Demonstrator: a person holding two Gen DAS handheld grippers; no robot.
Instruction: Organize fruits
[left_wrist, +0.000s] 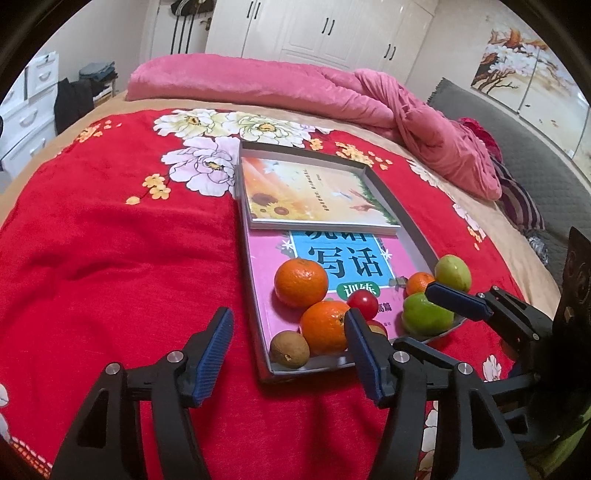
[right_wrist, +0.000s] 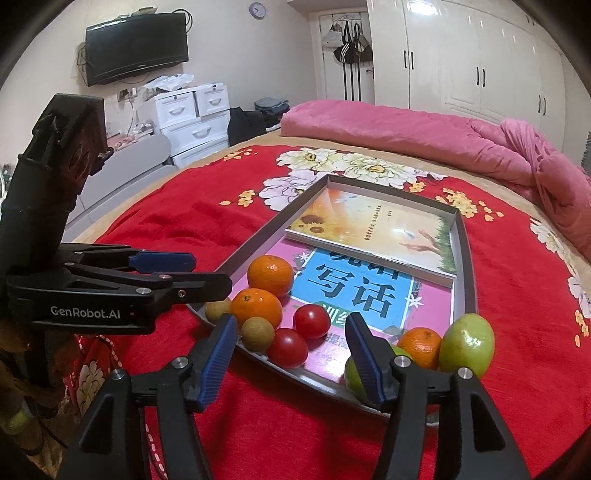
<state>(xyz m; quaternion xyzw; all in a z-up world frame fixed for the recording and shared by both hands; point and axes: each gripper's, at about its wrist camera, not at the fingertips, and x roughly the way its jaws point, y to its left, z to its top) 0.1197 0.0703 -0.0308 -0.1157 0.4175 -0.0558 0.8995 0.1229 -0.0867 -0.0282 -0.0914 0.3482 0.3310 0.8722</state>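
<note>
A shallow silver tray (left_wrist: 388, 195) (right_wrist: 258, 240) lies on the red bed cover with two books in it. Fruit is gathered at its near end: two big oranges (left_wrist: 301, 282) (right_wrist: 270, 275), a small orange (right_wrist: 421, 347), two red tomatoes (right_wrist: 311, 321), brown round fruits (left_wrist: 290, 349) (right_wrist: 258, 333) and two green fruits (left_wrist: 424, 317) (right_wrist: 467, 343). My left gripper (left_wrist: 288, 317) (right_wrist: 212, 273) stands open at the tray's near left corner, pads off the brown fruit ahead of it. My right gripper (right_wrist: 290, 332) (left_wrist: 432, 321) is open at the near right corner, touching nothing I can make out.
A red flowered blanket (left_wrist: 110, 240) covers the bed. A rolled pink quilt (left_wrist: 258, 88) lies along the far side. White drawers (right_wrist: 192, 118) and a wall television (right_wrist: 136, 46) stand beyond the bed's left edge, white wardrobes (right_wrist: 461, 55) behind.
</note>
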